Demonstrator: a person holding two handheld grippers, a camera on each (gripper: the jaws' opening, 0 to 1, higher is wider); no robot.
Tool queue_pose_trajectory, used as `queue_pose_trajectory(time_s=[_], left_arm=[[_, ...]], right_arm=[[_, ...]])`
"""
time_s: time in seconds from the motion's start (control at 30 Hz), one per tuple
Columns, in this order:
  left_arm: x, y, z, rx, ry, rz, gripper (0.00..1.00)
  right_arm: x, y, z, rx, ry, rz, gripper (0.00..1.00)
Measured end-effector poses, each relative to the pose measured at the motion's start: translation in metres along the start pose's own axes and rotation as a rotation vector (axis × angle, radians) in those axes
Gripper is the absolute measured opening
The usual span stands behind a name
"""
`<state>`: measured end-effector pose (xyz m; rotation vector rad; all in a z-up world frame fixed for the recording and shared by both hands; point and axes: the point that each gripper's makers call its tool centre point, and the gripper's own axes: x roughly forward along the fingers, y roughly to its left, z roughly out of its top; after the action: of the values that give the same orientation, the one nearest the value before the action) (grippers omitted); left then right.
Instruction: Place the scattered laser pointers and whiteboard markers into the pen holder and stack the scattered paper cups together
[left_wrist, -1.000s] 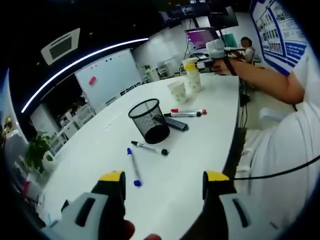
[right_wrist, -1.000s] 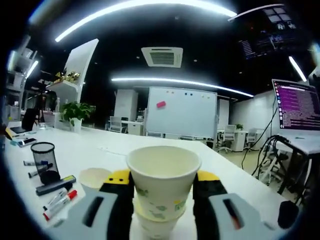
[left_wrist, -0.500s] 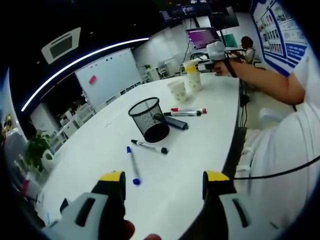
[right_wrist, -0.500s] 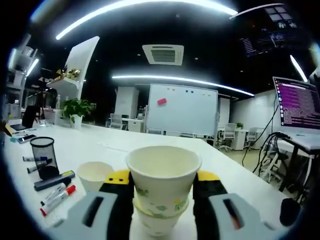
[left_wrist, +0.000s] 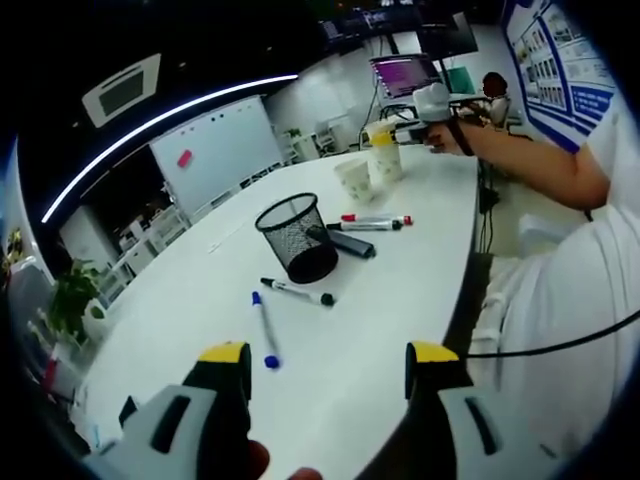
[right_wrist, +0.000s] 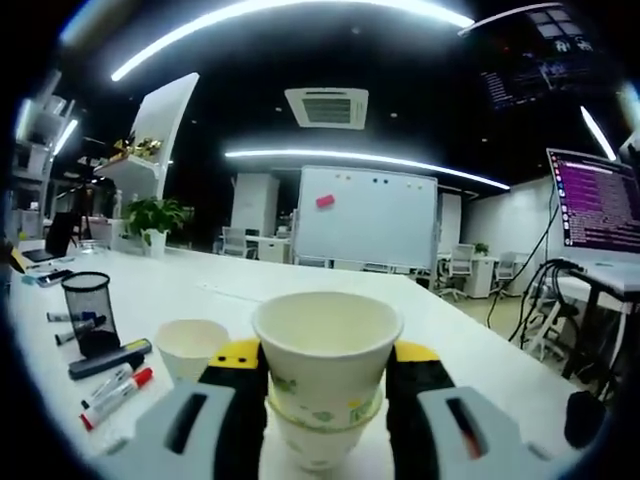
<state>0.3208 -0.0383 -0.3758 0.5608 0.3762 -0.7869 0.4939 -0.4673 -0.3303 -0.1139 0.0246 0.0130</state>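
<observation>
— How is the light?
— Dim room, dark ceiling. Long ceiling light strips (right_wrist: 300, 15) glow brightly, blown out to white. The white worktop (left_wrist: 380, 300) is evenly lit, with soft shadows.
— Sharpness?
— Fair at centre. Fisheye bending curves the strips and worktop edge; the near gripper (left_wrist: 325, 375) bodies are blurred, and the laptop screen (right_wrist: 605, 205) glares purple.

Left gripper view: from above the near table edge, facing along the white table (left_wrist: 330, 340) toward its far end; pen holder (left_wrist: 296, 240) mid-distance. Right gripper view: low, right up against the stacked paper cups (right_wrist: 326, 385), facing across toward the whiteboard (right_wrist: 365, 222). Shared: pen holder (right_wrist: 88, 314), markers (right_wrist: 112, 388), cups (left_wrist: 384, 158), whiteboard (left_wrist: 215, 152).
</observation>
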Motion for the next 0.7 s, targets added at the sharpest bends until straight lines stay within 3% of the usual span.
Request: queue_pose_trajectory(time_s=[0.7], left_arm=[[0.001, 0.001, -0.004, -0.003, 0.009, -0.001, 0.63]], right_arm=[[-0.001, 0.009, -0.011, -0.005, 0.019, 0.013, 0.47]])
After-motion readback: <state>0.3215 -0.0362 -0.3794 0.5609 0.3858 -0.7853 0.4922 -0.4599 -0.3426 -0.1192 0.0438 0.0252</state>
